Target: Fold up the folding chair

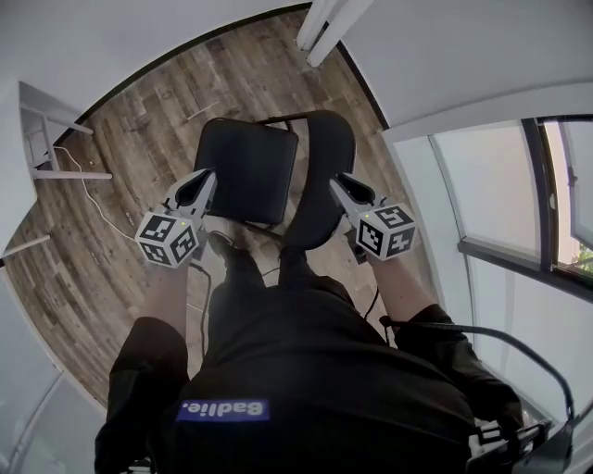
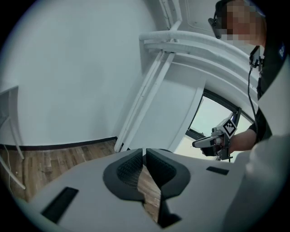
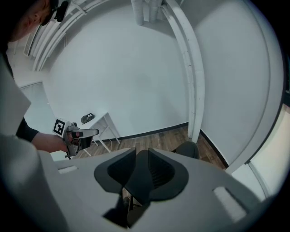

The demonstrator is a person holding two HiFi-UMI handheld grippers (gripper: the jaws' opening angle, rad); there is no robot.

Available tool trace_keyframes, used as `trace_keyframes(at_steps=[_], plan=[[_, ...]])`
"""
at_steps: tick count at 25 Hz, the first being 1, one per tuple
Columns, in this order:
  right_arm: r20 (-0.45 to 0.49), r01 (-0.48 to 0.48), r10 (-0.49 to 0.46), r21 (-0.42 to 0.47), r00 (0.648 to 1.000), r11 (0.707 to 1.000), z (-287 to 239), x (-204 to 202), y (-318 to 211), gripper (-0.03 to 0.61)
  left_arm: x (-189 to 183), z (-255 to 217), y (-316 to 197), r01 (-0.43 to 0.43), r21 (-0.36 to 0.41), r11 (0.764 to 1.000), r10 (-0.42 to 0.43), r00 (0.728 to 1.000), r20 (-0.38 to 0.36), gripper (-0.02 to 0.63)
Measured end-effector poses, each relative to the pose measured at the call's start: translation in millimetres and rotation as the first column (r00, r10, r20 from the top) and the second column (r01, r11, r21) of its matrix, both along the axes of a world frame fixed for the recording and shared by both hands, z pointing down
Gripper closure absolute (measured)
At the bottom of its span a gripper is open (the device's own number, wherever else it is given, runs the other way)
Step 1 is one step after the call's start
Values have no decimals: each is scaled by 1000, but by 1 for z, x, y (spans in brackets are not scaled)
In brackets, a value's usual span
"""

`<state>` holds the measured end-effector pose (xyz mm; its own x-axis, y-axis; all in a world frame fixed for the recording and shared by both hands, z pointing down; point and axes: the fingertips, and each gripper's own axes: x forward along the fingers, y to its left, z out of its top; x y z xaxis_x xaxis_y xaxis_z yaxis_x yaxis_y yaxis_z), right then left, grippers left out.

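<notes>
The black folding chair stands open on the wood floor, its square seat [image 1: 246,167] on the left and its curved backrest [image 1: 320,176] on the right. My left gripper [image 1: 197,189] hovers at the seat's near left edge; its jaws [image 2: 144,154] are shut with nothing in them. My right gripper [image 1: 341,188] sits at the backrest's right edge. Its jaws [image 3: 139,156] stand slightly apart, and the backrest's dark edge fills the narrow gap between them; I cannot tell whether the pads touch it. More of the backrest [image 3: 188,148] shows beyond the jaws.
A white table [image 1: 37,139] stands at the left wall with a white cable [image 1: 93,199] trailing over the floor. A white post [image 1: 324,28] rises behind the chair. Windows [image 1: 500,185] run along the right. The person's legs and feet are right behind the chair.
</notes>
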<state>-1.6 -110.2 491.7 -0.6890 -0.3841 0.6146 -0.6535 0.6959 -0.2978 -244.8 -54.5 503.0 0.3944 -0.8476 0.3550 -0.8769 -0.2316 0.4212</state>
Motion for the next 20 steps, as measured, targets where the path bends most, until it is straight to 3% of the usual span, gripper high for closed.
trace_keyframes(at_steps=[4,7,12,20], plan=[[-57,-34,32,-34,998,999,28,13,-9,467,-15,41,-3,10,-59,998,-11,1000,-20,602],[-96,-63,56,-67,994,996,46,26,-13,438,-21,72,-1,-11,-113,994,7,999,-35,540],[-159,-101,83,-110,984,989,71,46,-14,419,-35,121,7,-24,-195,980,16,999,-41,504],[-249,-223,183,-143,951,964,102,68,-30,330,-80,198,15,51,-312,949,-67,997,-38,445]])
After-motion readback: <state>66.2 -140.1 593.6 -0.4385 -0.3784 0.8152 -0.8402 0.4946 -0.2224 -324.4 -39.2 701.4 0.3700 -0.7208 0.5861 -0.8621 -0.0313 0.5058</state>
